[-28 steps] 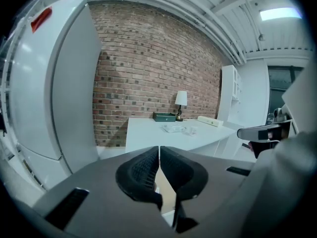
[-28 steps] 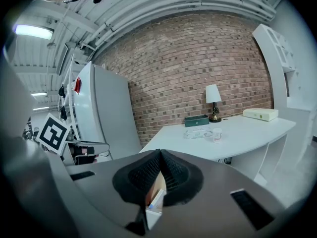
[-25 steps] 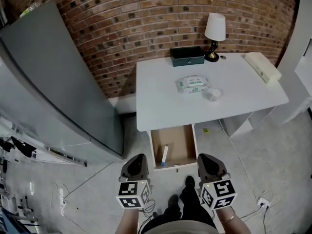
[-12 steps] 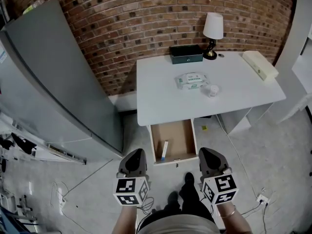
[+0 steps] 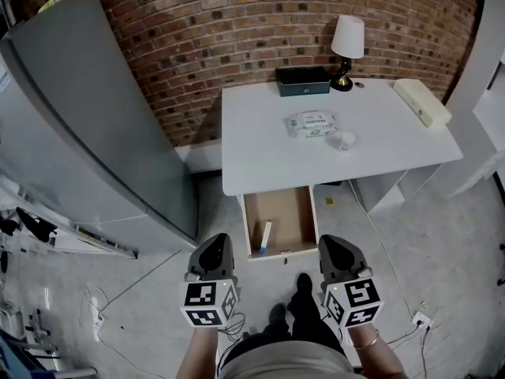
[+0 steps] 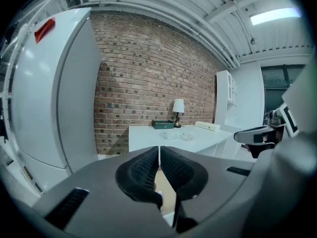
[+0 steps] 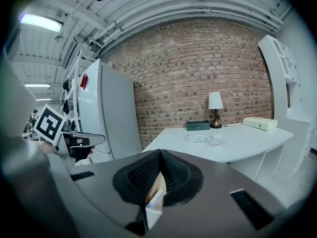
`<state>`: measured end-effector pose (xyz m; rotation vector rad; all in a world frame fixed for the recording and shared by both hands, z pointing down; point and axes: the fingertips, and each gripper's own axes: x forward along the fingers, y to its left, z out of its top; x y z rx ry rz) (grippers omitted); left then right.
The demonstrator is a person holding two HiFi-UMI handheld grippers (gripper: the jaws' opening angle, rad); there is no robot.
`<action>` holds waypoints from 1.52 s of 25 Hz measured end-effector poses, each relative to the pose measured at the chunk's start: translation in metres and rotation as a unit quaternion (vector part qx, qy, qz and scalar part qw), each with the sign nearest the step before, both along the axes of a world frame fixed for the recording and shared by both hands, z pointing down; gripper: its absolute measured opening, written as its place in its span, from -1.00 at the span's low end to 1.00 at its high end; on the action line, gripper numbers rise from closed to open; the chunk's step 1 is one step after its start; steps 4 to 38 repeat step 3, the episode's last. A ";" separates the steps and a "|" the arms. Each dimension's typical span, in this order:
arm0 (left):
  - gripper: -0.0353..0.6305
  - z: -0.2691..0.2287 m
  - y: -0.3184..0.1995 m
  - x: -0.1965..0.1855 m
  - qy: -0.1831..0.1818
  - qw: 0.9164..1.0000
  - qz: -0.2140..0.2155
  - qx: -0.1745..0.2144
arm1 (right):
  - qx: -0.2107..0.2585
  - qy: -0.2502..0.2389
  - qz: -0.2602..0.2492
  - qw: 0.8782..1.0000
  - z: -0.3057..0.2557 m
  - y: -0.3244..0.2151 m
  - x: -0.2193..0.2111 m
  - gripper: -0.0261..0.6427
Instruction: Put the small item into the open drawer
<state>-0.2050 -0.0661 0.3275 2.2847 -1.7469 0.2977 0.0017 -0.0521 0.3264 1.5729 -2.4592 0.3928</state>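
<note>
The open drawer [image 5: 286,210], brown inside, sticks out from under the white table [image 5: 260,160]. A small white item with a blue end [image 5: 266,234] lies in it near the left wall. My left gripper [image 5: 215,249] and right gripper [image 5: 338,251] hover above the floor, just in front of the drawer's front corners. Both are shut with nothing between their fingers. The left gripper view shows the pads pressed together [image 6: 159,155]. In the right gripper view the small item [image 7: 154,201] shows through the gap below the shut tips [image 7: 161,157].
On the table are a wipes pack [image 5: 311,123], a small white bottle [image 5: 344,140], a dark green box [image 5: 302,80], a lamp [image 5: 347,42] and a long cream box [image 5: 423,101]. A grey fridge [image 5: 87,133] stands at the left. Cables lie on the floor.
The drawer and table sit a little higher in the head view. Both grippers stay shut and low in front of the drawer.
</note>
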 end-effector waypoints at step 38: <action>-0.81 0.003 -0.004 0.000 -0.001 1.000 -0.001 0.000 | 0.003 0.000 -0.001 1.000 0.001 -0.004 -0.001 -0.90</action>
